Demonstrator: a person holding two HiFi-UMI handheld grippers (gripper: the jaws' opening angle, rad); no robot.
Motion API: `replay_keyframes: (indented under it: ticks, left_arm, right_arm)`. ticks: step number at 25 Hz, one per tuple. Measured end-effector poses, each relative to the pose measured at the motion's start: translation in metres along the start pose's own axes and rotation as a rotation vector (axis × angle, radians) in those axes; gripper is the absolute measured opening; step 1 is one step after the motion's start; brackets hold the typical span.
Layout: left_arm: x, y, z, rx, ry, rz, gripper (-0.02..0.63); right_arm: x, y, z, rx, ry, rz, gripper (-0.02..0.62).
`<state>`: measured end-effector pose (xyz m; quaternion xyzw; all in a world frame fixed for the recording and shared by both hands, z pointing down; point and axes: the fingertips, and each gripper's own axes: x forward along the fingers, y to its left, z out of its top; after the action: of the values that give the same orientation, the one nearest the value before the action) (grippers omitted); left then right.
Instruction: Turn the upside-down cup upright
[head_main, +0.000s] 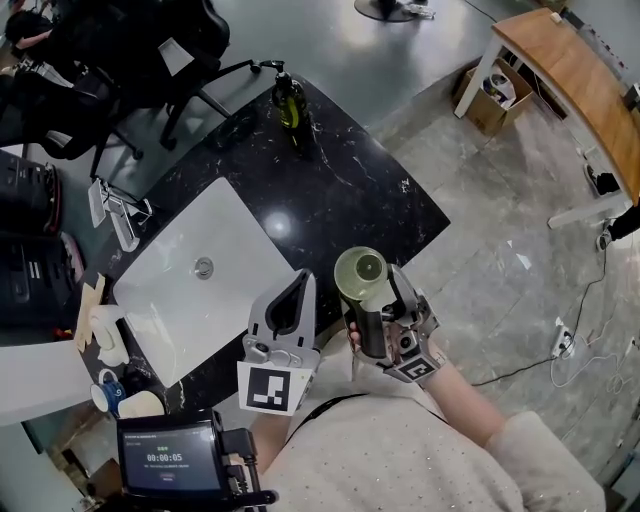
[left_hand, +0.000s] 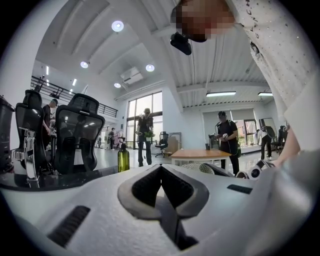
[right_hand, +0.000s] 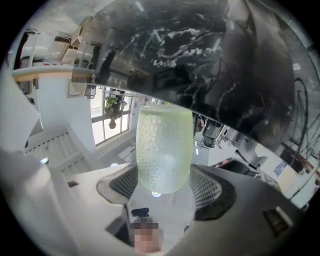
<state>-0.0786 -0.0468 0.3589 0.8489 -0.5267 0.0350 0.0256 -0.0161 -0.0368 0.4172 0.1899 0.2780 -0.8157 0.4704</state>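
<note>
Head view and both gripper views. The right gripper (right_hand: 164, 183) held the pale green dimpled cup (head_main: 360, 272) between its padded jaws, which were closed against the cup's sides. The cup was held in the air, clear of the black marble counter (head_main: 340, 190), just off the counter's edge at its 5 o'clock side. In the head view one round end of the cup faced up toward the camera; whether that end was mouth or base could not be told. In the right gripper view the cup's rounded end sat between the jaw pads and its other end pointed toward the counter, which filled the top of that view.

The left gripper (left_hand: 160, 171) stood just beside the cup, at its 8 o'clock in the head view and apart from it. Its jaws were drawn together at the tips, with nothing between them.

A white sink (head_main: 190, 310) was set into the counter, at 10 o'clock from the grippers. A green bottle (head_main: 289, 103) stood upright at the counter's 12 o'clock end. Black office chairs (head_main: 150, 45) stood beyond the counter at 11 o'clock, and a wooden table (head_main: 570, 70) at 2 o'clock. A small screen (head_main: 168, 458) showing a timer lay at 7 o'clock.
</note>
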Motion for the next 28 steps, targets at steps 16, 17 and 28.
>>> replay_keyframes:
  ticks: [16,17,28]
  left_arm:
    - [0.010,-0.019,-0.013,0.041,0.046,-0.046,0.006]
    - [0.010,-0.019,-0.014,0.040,0.047,-0.046,0.006]
    - [0.006,-0.025,-0.014,0.021,0.046,-0.058,0.006]
  right_arm:
    - [-0.007,0.012,0.012,-0.044,0.007,0.094,0.324]
    - [-0.007,0.012,0.012,-0.048,0.005,0.091,0.324]
    - [-0.014,0.008,0.000,-0.125,0.042,0.067,0.324]
